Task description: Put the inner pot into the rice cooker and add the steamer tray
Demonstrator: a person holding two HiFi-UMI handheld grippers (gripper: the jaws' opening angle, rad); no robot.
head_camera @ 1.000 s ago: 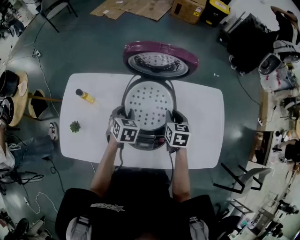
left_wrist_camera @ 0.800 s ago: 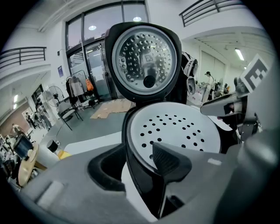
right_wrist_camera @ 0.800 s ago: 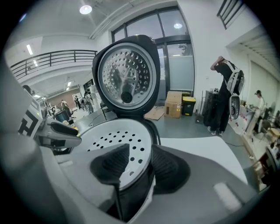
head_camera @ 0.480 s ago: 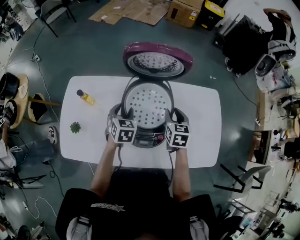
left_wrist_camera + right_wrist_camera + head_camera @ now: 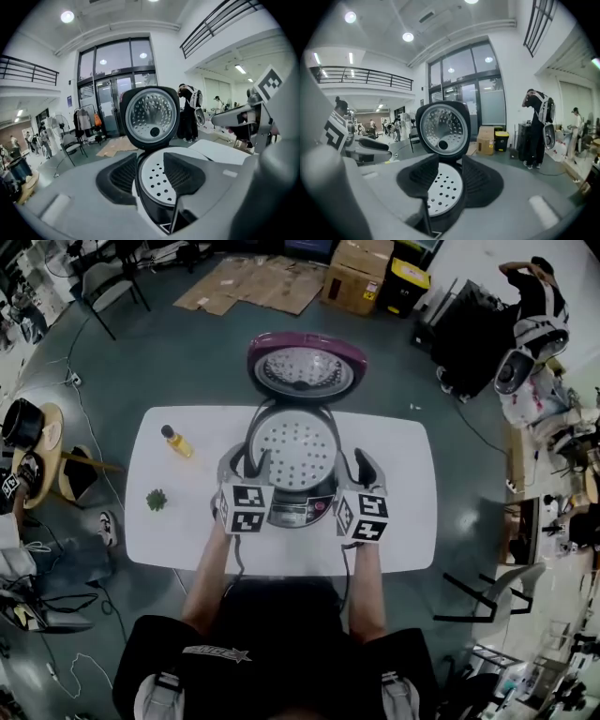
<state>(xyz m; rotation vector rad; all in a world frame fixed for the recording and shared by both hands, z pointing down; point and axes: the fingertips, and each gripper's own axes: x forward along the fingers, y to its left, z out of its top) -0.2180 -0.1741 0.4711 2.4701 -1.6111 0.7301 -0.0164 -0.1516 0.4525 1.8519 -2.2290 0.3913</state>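
Now the left claw [image 5: 248, 463], at 8 o'clock of the rice cooker [image 5: 298, 512], has just been opening and has risen clear, wide with nothing pinched. On the worktop [image 5: 403, 521], the steamer tray [image 5: 295, 448] sits level in the cooker's mouth, lid [image 5: 306, 367] up at 12 o'clock. At 4 o'clock the right claw [image 5: 359, 465] has done likewise, wide and empty. The tray step looks done; the inner pot beneath is hidden.

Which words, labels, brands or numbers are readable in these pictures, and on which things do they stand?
No text can be read.
Cooker panel: print too small to read.
Shirt: chest print blurred.
Cardboard box: label too small to read.
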